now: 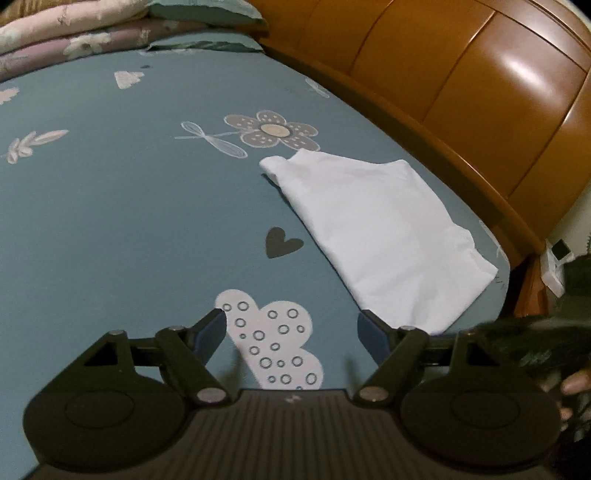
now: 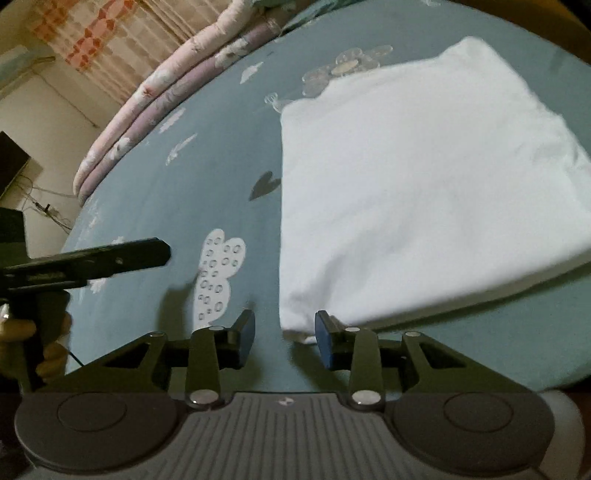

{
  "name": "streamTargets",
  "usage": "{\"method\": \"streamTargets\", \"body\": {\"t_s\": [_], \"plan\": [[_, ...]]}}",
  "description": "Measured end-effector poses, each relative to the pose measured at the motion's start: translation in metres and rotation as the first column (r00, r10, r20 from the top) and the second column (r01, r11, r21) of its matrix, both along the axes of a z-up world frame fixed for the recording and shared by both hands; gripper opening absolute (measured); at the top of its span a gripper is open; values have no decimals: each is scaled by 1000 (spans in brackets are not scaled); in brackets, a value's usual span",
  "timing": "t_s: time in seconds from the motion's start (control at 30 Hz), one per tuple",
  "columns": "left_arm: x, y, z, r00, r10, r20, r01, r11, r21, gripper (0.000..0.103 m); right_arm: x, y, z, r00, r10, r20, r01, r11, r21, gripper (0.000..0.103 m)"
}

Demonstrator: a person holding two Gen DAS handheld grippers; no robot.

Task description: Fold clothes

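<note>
A folded white garment (image 1: 380, 236) lies flat on the teal bedsheet (image 1: 110, 206), close to the bed's right edge. My left gripper (image 1: 291, 328) is open over a white bubble-patterned print, to the left of the garment's near corner, with nothing between its fingers. In the right wrist view the same garment (image 2: 424, 184) fills the upper right. My right gripper (image 2: 284, 328) is open, its jaws a moderate gap apart. The garment's near corner lies just in front of the right fingertip (image 2: 323, 328), and the pads are not pressing on it. The left gripper (image 2: 110, 258) shows at the left, held by a hand.
A glossy wooden headboard (image 1: 461, 85) runs along the bed's right side. Stacked pink and lilac quilts (image 2: 155, 110) and teal pillows (image 1: 207, 11) sit at the far end. A curtain (image 2: 110, 37) and cables hang beyond the bed. A hand (image 1: 574, 384) shows at the right.
</note>
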State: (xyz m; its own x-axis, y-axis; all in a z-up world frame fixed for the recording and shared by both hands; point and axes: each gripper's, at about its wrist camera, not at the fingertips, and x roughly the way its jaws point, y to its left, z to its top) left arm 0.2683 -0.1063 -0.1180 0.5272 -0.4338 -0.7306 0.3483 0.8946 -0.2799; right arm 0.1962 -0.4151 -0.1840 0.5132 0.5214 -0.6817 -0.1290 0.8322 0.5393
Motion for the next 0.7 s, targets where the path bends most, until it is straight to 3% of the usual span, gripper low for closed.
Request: {"method": "streamTargets", "body": {"t_s": [0.07, 0.13, 0.27, 0.5, 0.6, 0.7], "plan": [[-2, -2, 1, 1000, -1, 18, 1, 1000, 10, 81, -4, -11, 15, 997, -54, 57, 55, 998, -21, 53], [-4, -4, 2, 999, -6, 36, 5, 1000, 27, 82, -6, -25, 25, 988, -122, 99, 129, 990, -63, 56], [-7, -10, 1, 998, -26, 57, 23, 998, 58, 83, 1, -43, 18, 970, -227, 80, 239, 950, -203, 65], [-5, -10, 1, 994, -14, 111, 1, 993, 117, 85, 14, -53, 30, 967, -225, 115, 245, 948, -204, 66], [-5, -8, 3, 986, 19, 168, -44, 989, 145, 94, 43, -54, 49, 960, -202, 195, 250, 931, -266, 69], [-6, -4, 3, 971, 41, 234, -81, 983, 167, 96, 85, -63, 56, 950, -198, 243, 263, 925, -275, 71]]}}
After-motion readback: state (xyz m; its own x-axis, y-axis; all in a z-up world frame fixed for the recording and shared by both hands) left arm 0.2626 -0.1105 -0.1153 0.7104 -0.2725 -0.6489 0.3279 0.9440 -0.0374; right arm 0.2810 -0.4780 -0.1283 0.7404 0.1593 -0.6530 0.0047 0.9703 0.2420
